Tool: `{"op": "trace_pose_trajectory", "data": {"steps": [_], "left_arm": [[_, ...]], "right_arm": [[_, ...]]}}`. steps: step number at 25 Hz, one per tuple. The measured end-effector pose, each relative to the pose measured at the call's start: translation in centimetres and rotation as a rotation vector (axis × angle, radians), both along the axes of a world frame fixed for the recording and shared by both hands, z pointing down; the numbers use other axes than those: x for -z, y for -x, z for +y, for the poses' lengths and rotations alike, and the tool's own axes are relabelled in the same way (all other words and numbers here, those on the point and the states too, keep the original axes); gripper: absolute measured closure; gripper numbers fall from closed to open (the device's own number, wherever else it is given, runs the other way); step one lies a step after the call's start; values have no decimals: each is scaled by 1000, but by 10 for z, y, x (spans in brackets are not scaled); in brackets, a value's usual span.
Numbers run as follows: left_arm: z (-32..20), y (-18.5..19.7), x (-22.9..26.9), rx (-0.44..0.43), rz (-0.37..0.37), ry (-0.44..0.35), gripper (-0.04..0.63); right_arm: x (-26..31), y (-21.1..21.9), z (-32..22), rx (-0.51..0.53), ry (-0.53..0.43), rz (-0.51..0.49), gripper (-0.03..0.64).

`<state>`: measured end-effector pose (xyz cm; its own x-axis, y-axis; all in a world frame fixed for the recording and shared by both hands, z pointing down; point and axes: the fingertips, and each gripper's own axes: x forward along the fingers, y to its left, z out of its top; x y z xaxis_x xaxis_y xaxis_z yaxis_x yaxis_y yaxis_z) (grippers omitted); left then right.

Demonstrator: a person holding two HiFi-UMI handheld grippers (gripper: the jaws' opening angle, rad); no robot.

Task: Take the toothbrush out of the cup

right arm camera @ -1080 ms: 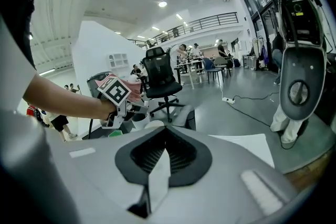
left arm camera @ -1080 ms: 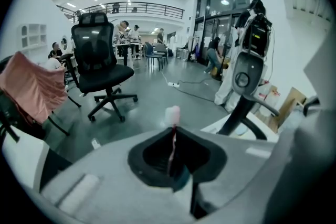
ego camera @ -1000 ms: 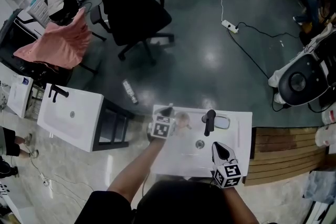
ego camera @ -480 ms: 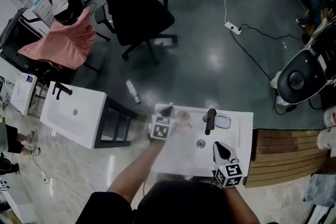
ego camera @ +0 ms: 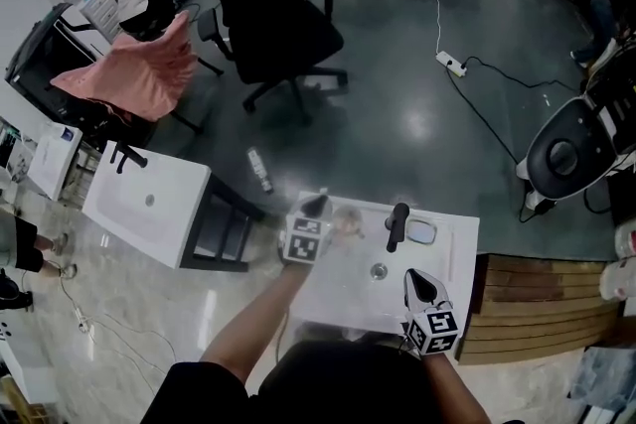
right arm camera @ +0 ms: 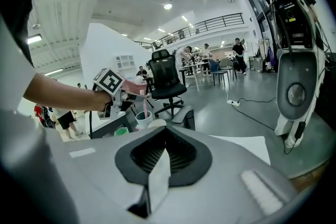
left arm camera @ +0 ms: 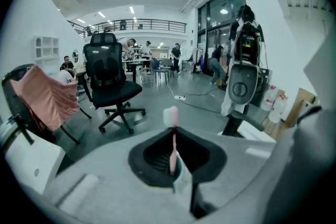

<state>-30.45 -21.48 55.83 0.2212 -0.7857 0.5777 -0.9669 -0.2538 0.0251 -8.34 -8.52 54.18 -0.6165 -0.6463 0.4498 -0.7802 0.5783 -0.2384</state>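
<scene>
In the left gripper view a pink toothbrush [left arm camera: 172,140] stands upright, pinched between the jaws of my left gripper [left arm camera: 174,168], which is shut on it. The right gripper view shows the same toothbrush [right arm camera: 144,101] held by the left gripper [right arm camera: 137,93] straight above a white cup [right arm camera: 143,119], its lower end at about the cup's rim. From the head view the left gripper [ego camera: 317,205] hovers at the back left corner of the white sink [ego camera: 338,298], beside the blurred cup [ego camera: 347,224]. My right gripper [ego camera: 417,280] is over the sink's front right, shut with nothing in it.
A black faucet [ego camera: 397,225] and a small dish [ego camera: 422,231] stand at the sink's back edge. A second white sink unit [ego camera: 149,213] is to the left. On the dark floor beyond are a bottle [ego camera: 260,171], a black office chair [ego camera: 283,40] and a cabled power strip [ego camera: 451,64].
The left gripper has lifted a little with the toothbrush. The head camera has tilted, so the room has slid downward in view. The right gripper has hardly shifted.
</scene>
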Motion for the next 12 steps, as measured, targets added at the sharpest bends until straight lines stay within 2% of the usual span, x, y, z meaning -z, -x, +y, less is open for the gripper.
{"op": "trace_pose_trajectory", "data": {"steps": [12], "left_arm": [[28, -6, 53, 73, -30, -93, 578]], "right_arm": [[8, -7, 14, 90, -28, -42, 614]]}}
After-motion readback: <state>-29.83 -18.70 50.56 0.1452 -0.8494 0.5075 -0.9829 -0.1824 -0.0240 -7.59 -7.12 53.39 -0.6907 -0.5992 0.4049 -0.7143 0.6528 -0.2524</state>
